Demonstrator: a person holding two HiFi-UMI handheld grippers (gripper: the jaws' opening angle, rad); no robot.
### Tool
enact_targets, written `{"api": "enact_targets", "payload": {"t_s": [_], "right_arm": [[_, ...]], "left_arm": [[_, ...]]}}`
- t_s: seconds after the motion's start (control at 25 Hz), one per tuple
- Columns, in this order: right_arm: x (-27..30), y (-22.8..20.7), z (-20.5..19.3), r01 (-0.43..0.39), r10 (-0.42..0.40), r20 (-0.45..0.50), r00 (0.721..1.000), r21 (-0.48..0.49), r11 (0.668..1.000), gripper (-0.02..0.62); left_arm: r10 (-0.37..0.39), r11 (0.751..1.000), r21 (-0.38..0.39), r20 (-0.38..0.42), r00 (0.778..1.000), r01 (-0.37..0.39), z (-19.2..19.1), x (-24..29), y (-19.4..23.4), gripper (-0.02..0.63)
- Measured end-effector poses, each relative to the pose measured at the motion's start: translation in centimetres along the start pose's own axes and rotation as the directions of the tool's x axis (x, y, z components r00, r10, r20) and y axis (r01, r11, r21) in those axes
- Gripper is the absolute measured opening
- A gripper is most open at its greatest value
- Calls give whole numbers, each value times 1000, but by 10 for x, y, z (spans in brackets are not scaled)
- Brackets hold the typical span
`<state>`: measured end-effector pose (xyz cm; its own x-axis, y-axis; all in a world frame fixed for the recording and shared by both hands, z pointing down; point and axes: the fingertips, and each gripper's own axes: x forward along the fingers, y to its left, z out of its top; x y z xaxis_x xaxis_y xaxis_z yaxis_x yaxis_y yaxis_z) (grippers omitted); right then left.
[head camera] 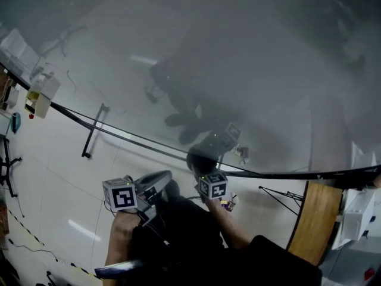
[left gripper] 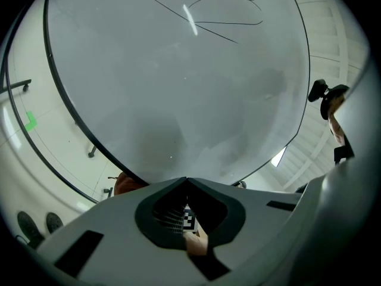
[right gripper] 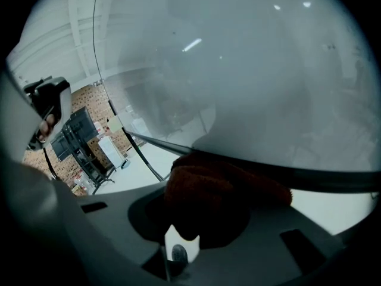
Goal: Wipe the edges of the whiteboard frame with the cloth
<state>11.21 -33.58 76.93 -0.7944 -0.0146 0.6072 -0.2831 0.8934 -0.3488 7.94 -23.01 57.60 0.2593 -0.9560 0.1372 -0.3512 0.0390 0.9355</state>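
The whiteboard [head camera: 250,58] is a big glossy grey panel with a thin black frame [head camera: 119,133] along its lower edge. My right gripper [head camera: 204,170] is shut on a dark brown cloth [head camera: 201,158], and the cloth presses against that lower frame edge. In the right gripper view the cloth [right gripper: 220,195] bulges out of the jaws and touches the black frame [right gripper: 333,180]. My left gripper [head camera: 156,181] hangs just left of the right one, short of the board. Its jaws [left gripper: 186,179] meet at the tips with nothing between them. Pen scribbles [left gripper: 208,8] mark the board's surface.
A black stand leg [head camera: 92,133] crosses the tiled floor under the board. A wooden panel [head camera: 315,219] stands at the lower right beside white equipment [head camera: 357,213]. Boxes and small devices [head camera: 36,94] lie at the left edge. Shelving with cartons [right gripper: 77,142] stands beyond the board.
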Motion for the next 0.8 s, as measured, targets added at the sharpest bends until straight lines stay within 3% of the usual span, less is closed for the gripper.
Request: {"api": "enact_targets", "payload": {"t_s": [0.36,0.8], "right_arm": [[12,17,3,-66,66,-18,998,-19,998,78],[36,43,9,-43,42,-48,998,-31,999,78]], "left_arm": [[30,999,19,51,998,-31,17,-7,1,-14],[-6,1000,-14,100,995,8,41,-51,17,-14]]}}
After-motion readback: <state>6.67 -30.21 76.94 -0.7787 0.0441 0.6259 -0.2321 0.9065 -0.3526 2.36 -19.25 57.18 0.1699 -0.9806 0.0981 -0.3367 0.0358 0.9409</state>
